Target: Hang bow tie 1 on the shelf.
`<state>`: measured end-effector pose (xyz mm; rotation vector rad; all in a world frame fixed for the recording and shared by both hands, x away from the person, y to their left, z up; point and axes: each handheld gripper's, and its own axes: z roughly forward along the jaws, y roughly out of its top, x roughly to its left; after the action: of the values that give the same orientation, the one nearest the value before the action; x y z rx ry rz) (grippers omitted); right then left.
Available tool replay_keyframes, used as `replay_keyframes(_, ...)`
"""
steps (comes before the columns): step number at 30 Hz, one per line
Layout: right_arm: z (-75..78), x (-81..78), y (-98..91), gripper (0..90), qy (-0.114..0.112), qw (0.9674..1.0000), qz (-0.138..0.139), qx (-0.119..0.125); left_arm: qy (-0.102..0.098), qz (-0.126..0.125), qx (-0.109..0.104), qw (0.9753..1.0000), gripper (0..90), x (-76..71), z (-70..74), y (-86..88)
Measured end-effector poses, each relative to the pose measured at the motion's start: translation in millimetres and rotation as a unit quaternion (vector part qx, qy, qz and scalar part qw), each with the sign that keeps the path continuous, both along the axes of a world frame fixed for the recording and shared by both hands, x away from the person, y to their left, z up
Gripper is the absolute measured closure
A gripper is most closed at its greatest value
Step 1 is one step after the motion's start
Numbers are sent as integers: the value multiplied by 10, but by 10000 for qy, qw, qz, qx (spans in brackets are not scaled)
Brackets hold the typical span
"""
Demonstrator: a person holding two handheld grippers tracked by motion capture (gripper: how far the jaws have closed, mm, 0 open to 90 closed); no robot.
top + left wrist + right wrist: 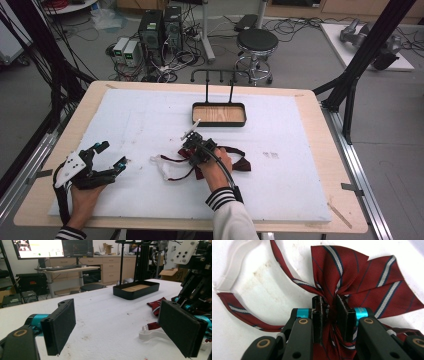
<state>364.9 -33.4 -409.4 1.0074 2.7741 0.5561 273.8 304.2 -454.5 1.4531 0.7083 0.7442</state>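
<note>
White mat [280, 190] open rightward; right gripper [329, 305] jaws pinching bow tie [352, 272]; left gripper [117, 327] jaws spread.

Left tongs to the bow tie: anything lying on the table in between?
Only the bow tie's own white strap end lies there, seen in the high view; the rest is bare white table cover. The left tongs stand open.

One striped bow tie [240, 163] and one black tray [219, 115] sit on a single white table [300, 175], worked by two grippers, left [111, 156] and right [196, 146]. Beyond the table stand one round stool [257, 41] and two computer towers [160, 27].
</note>
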Motion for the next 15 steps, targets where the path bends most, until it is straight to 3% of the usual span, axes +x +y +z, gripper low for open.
replay_keyframes(9, 66, -1, -48, 766, -51, 9990, -107, 438, -1, -3, -5, 10000, 152, 0, -1, -1)
replay_keyframes(13, 133, -4, -105, 766, -142, 9964, -160, 818, -1, -2, 7, 10000, 151, -1, 0, 0)
replay_keyframes(15, 145, -4, -118, 765, -170, 9957, -158, 894, -1, -4, 2, 10000, 152, 0, 0, 0)
